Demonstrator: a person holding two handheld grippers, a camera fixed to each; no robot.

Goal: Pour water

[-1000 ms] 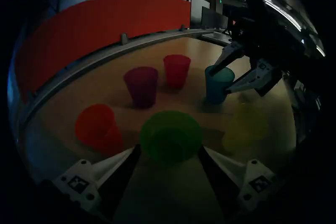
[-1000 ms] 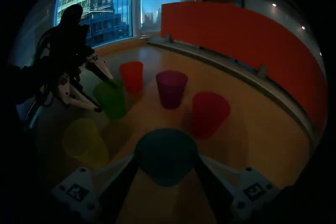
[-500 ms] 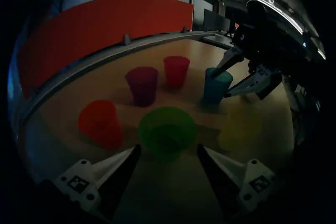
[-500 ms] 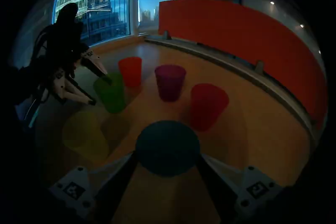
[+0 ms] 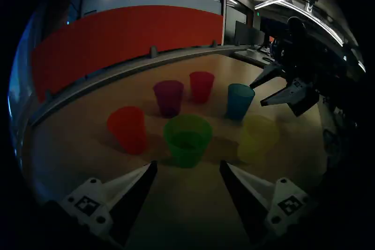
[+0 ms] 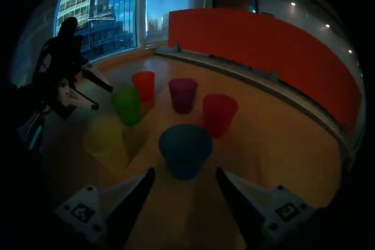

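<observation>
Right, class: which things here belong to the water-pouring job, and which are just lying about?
Job, probably: green cup, teal cup, left gripper, right gripper, both open.
Lying about: orange cup, purple cup, red cup, yellow cup, red partition.

— How do the cups stand on the worktop (image 5: 70,147)?

— Six of them, upright, none touching. In the left gripper view the front cup (image 5: 187,140) stands just ahead of my left tool (image 5: 187,164), in line with the gap between its fingers and untouched. The left cup (image 5: 127,128) is on one side of it, the right cup (image 5: 258,137) on the other.

— And behind those?

— A back row: the mid cup (image 5: 168,97), the far cup (image 5: 201,86), then the end cup (image 5: 240,101) rightmost. My right tool (image 5: 256,95) hangs just right of the end cup, clear of it. A panel (image 5: 126,34) runs along the worktop's far edge.
</observation>
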